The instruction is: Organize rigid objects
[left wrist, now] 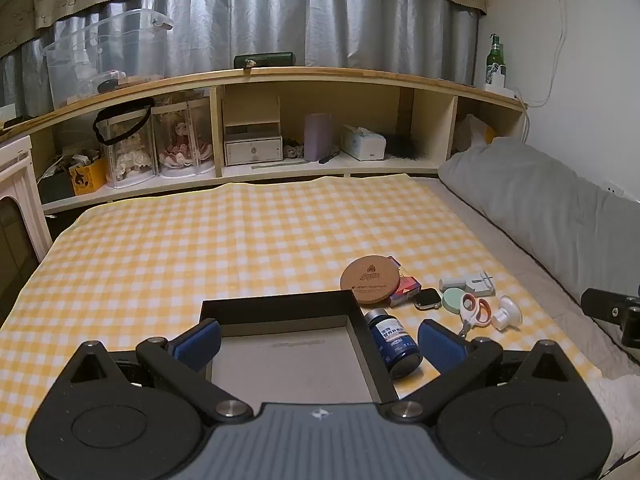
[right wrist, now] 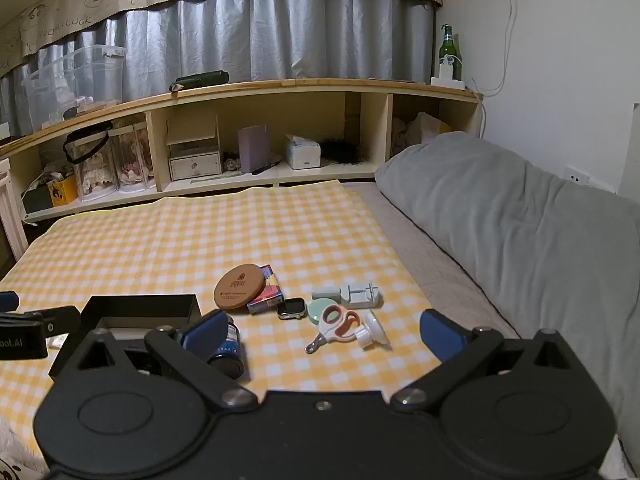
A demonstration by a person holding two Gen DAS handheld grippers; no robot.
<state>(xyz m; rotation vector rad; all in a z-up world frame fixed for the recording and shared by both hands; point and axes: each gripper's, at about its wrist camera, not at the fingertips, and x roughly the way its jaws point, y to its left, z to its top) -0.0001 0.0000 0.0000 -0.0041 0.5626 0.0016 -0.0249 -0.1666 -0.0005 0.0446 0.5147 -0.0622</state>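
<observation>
Both tongs stand wide apart, nothing between the pads: left tongs (left wrist: 318,344) hang over the open black box (left wrist: 288,360), which shows nothing inside, right tongs (right wrist: 322,336) hang over the clutter just beside it, all on the yellow check cloth (left wrist: 180,248) spread on the bed. Task things sit in one loose cluster right of the box, none in it yet. Blue bottle (right wrist: 228,346) lies on its side touching the box wall; looks rigid, round, likely to roll, so grab across the body, not the ends. Cork coaster (right wrist: 239,286) leans on the small coloured carton (right wrist: 266,294), so it is flat, light, thin; probably best pinched at the raised edge. Smartwatch body (right wrist: 292,308) is small, smooth, could slip; take by the long sides. Mint round case (right wrist: 320,310) touches the small scissors (right wrist: 336,328), which lie partly over it; scissors are stiff but uneven, so hold at the handles. White knob-like piece (right wrist: 374,334) sits just beside the scissors, looks like hard light plastic; narrow neck seems the easy hold. Grey-green clamp tool (right wrist: 348,293) lies farther back, blocky, easy across its width. The soft bed underneath may give under a downward push.
</observation>
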